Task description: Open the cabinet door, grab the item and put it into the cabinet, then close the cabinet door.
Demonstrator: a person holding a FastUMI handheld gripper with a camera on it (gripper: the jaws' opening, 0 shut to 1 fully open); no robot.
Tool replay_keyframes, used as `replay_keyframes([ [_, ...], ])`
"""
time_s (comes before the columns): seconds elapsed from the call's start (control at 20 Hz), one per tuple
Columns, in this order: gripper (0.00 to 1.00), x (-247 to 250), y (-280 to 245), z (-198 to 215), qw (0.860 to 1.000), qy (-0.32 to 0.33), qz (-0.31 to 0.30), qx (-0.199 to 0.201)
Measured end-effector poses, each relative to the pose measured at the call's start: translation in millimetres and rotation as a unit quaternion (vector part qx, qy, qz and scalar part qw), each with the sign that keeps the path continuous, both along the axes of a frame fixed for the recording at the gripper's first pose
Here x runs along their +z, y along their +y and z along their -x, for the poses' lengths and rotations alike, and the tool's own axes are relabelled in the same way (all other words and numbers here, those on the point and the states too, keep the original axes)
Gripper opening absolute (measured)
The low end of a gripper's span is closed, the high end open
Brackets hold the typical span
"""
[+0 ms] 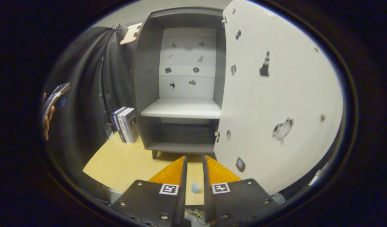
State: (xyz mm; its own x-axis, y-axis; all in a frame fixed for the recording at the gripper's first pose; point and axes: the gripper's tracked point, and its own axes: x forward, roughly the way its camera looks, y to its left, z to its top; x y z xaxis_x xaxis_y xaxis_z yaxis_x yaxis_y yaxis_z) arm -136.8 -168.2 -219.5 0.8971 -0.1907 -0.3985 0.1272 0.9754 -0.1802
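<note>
A dark grey cabinet (143, 78) stands on the wooden table (124, 164), straight ahead of my fingers. Its white door (275, 104) is swung wide open to the right and reaches close to the right finger. Inside, a pale shelf (182, 108) is bare, with a dark lower compartment (180, 134) beneath it. My gripper (194, 157) points at the cabinet's foot, its fingers a narrow gap apart with nothing between the tips. A small pale blue thing (196, 187) shows low in the gap, near the finger bases; I cannot tell whether it lies on the table or touches the fingers.
Several books (125, 124) stand upright against the cabinet's left side. A person's hand holds a phone (53, 101) far to the left, in front of the black cloth wall. Small stickers dot the door and the cabinet's back panel. The table's edge runs below left of the fingers.
</note>
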Motion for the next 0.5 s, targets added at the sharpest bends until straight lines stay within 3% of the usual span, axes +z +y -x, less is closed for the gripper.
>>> replay_keyframes([
  [0.1, 0.37, -54.1, -11.4, -9.9, 0.999, 0.045, 0.022, 0.003],
  [0.15, 0.56, -80.3, -20.4, -14.1, 0.997, 0.067, 0.032, 0.002],
  [0.2, 0.62, -100.4, -27.4, -19.1, 0.996, 0.079, 0.039, 0.001],
  [0.5, 0.65, -194.7, -46.1, -34.9, 0.988, 0.153, 0.002, -0.009],
])
